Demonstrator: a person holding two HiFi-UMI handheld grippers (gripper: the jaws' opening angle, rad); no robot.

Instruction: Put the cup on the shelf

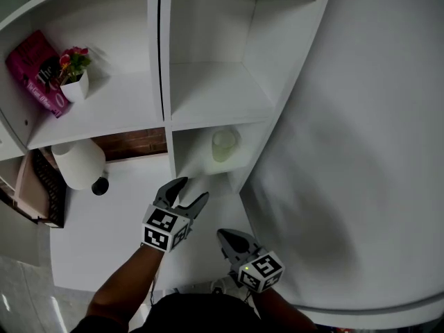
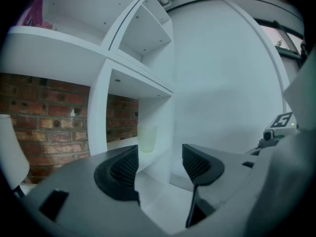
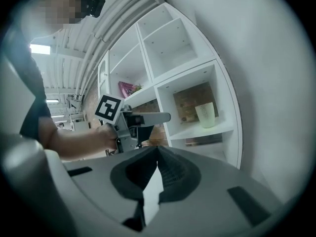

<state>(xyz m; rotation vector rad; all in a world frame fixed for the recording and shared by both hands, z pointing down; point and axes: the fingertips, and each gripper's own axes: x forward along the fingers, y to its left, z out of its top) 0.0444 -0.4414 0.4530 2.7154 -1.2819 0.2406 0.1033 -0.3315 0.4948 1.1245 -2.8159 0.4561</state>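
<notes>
A pale green translucent cup (image 1: 223,146) stands upright in the lowest compartment of the white shelf unit (image 1: 208,109). The left gripper view shows the cup (image 2: 146,138) beyond the jaws, and in the right gripper view it (image 3: 206,115) sits on its shelf board. My left gripper (image 1: 186,194) hovers just in front of that compartment, apart from the cup, its jaws open and empty. My right gripper (image 1: 229,240) hangs lower and nearer to me, its tips touching and nothing between them.
A white lamp shade (image 1: 78,162) and a small black object (image 1: 100,186) sit on the white table (image 1: 118,234) at the left. A pink book (image 1: 35,71) and a potted flower (image 1: 75,75) stand on the upper left shelf. A white curved wall (image 1: 361,151) fills the right.
</notes>
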